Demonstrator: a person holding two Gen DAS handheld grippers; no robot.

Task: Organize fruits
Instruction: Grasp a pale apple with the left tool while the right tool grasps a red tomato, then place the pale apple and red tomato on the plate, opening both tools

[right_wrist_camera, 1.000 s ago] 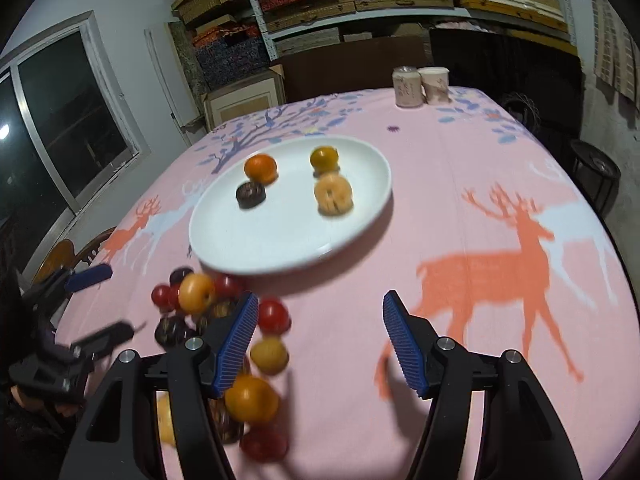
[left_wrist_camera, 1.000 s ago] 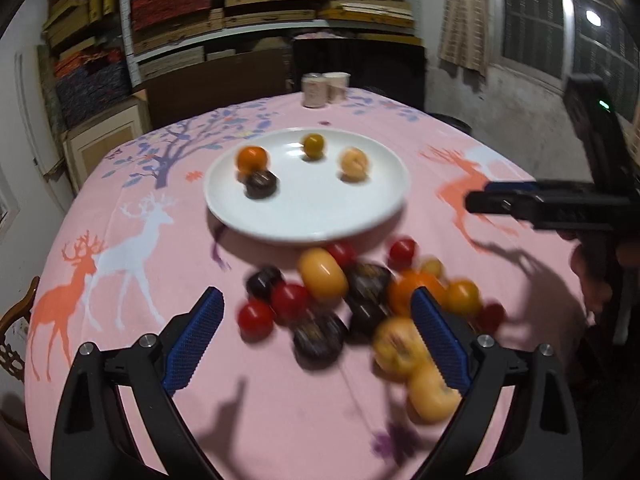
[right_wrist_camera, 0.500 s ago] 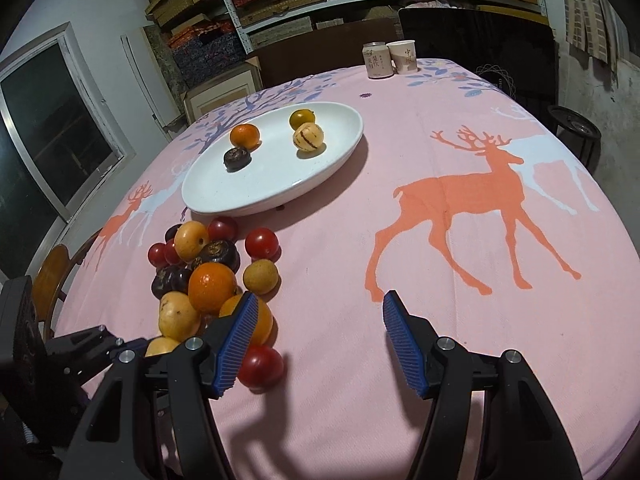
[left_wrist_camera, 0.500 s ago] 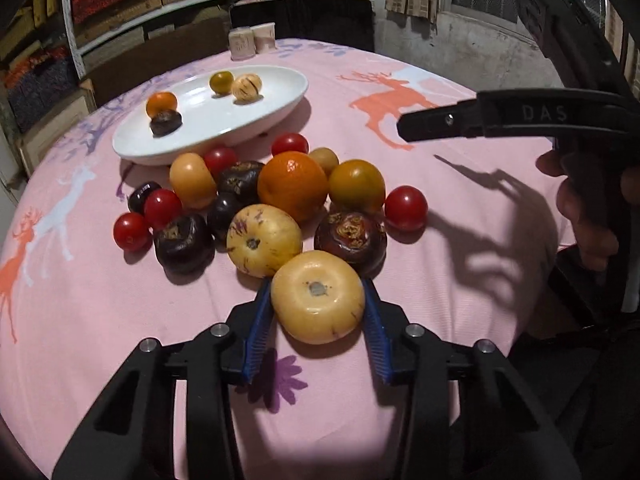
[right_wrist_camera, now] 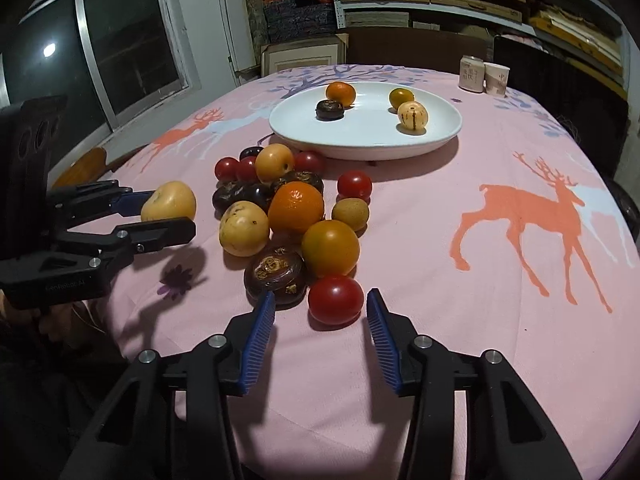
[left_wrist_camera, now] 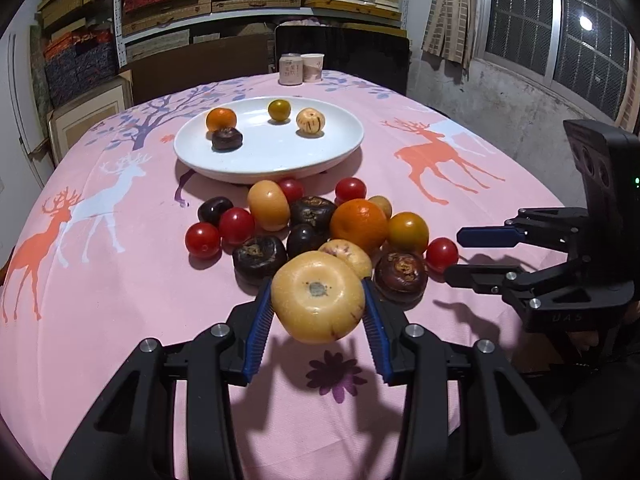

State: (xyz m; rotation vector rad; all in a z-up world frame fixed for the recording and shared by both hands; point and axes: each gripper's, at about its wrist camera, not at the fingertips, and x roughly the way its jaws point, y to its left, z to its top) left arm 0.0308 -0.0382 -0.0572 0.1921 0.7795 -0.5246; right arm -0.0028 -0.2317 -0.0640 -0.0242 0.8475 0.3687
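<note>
My left gripper [left_wrist_camera: 318, 314] is shut on a pale yellow fruit [left_wrist_camera: 318, 302] and holds it above the pink tablecloth, just in front of the fruit pile; it also shows in the right wrist view [right_wrist_camera: 169, 201]. The pile [left_wrist_camera: 320, 224] holds several red, orange, yellow and dark fruits. A white plate [left_wrist_camera: 256, 160] behind it carries an orange fruit [left_wrist_camera: 221, 119], a dark one, a yellow-green one and a pale one. My right gripper [right_wrist_camera: 320, 332] is open, with a red fruit [right_wrist_camera: 335, 300] at the pile's near edge just ahead of its fingertips.
Two paper cups [left_wrist_camera: 302, 68] stand at the table's far edge. A dark chair back [left_wrist_camera: 344, 56] and shelves of boxes are behind the table. The table edge drops off close to both grippers.
My left gripper has lifted the pale yellow fruit off the cloth. My right gripper has moved in toward the pile, so the red fruit now lies just ahead of its open fingers.
</note>
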